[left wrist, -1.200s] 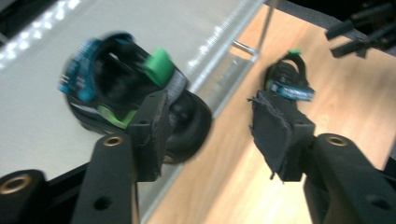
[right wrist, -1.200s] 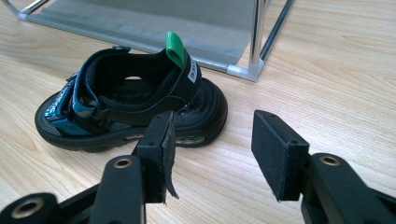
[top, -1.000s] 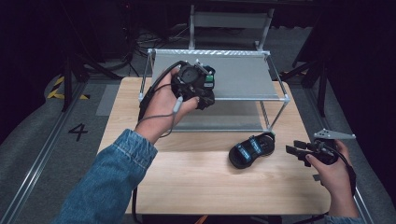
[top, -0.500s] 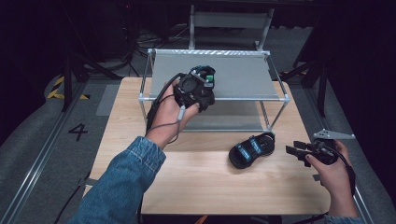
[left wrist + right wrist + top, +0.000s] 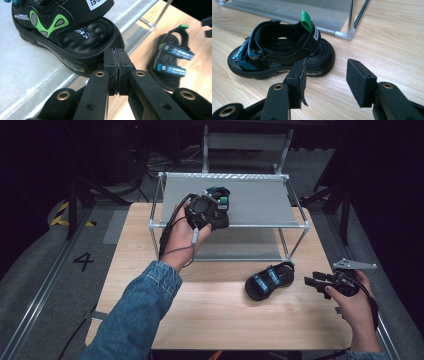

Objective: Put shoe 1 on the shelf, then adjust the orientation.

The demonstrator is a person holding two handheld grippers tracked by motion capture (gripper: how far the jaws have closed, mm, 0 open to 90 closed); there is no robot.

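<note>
A black sandal with green markings (image 5: 75, 32) lies on the top shelf of a metal rack (image 5: 260, 202); it also shows as sandal (image 5: 221, 195). My left gripper (image 5: 115, 53) sits just before its toe. Its jaws have just been closing and now meet pad to pad with nothing between them. In the high view a hand holds that left gripper (image 5: 214, 209) at the shelf's front rail. A second black sandal with blue straps (image 5: 269, 280) (image 5: 279, 55) rests on the wooden table. Behind its heel my right gripper (image 5: 325, 72) (image 5: 311, 282) stands open, not touching it.
The rack's lower shelf (image 5: 240, 247) and thin upright posts (image 5: 352, 15) stand at the back of the wooden table (image 5: 225, 320). Dark floor, rails and cables surround the table. The blue-strapped sandal (image 5: 170, 62) lies below and to the right of the rack's edge.
The left forearm has swung to the right and the left gripper has sunk a little toward the shelf-top sandal. The right hand and the sandal on the table have not moved.
</note>
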